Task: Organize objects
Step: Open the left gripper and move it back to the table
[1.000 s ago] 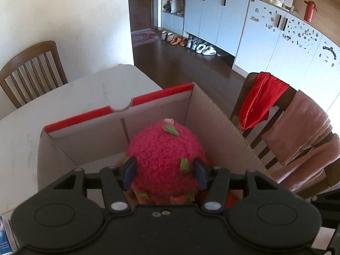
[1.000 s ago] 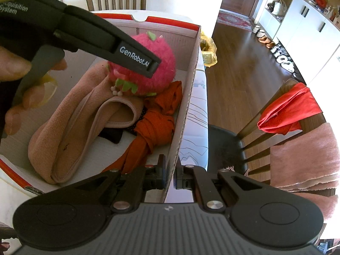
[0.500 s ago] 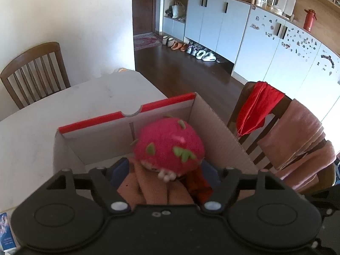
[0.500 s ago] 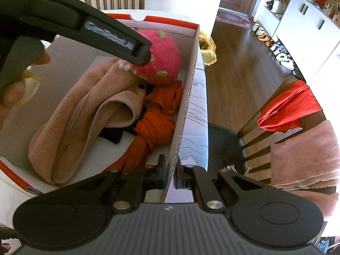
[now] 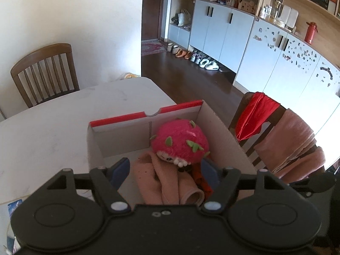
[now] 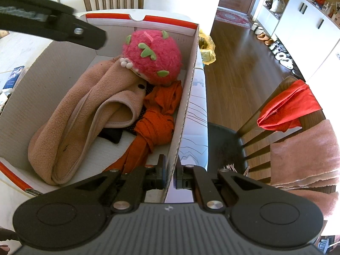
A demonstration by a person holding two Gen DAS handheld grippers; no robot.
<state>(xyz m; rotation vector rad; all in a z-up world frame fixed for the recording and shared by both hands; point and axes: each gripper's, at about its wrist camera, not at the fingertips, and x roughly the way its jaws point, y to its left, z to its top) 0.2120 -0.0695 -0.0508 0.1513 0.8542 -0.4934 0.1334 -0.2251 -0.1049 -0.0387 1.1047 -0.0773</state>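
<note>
1. The open corrugated cardboard box with red-edged flaps (image 6: 182, 114) sits on the white table (image 5: 53, 127); I judge the packing step for the plush is done, since it now lies inside, in the far right corner
2. The beige fleece garment (image 6: 85, 114) fills the box's middle, with a knotted orange cloth (image 6: 157, 123) beside it along the right wall
3. The fuzzy pink dragon-fruit plush with green leaf tabs (image 5: 179, 143) rests on both fabrics; a second ago it was clamped between my left fingers, half a second ago just let go
4. My left gripper (image 5: 165, 170) is spread wide, empty, pulled back above the box
5. My right gripper (image 6: 169, 170) pinches the box's right wall, steadying it as before
6. Next, I'd fetch another loose item, perhaps the red cloth (image 6: 289, 108) on the chair
</note>
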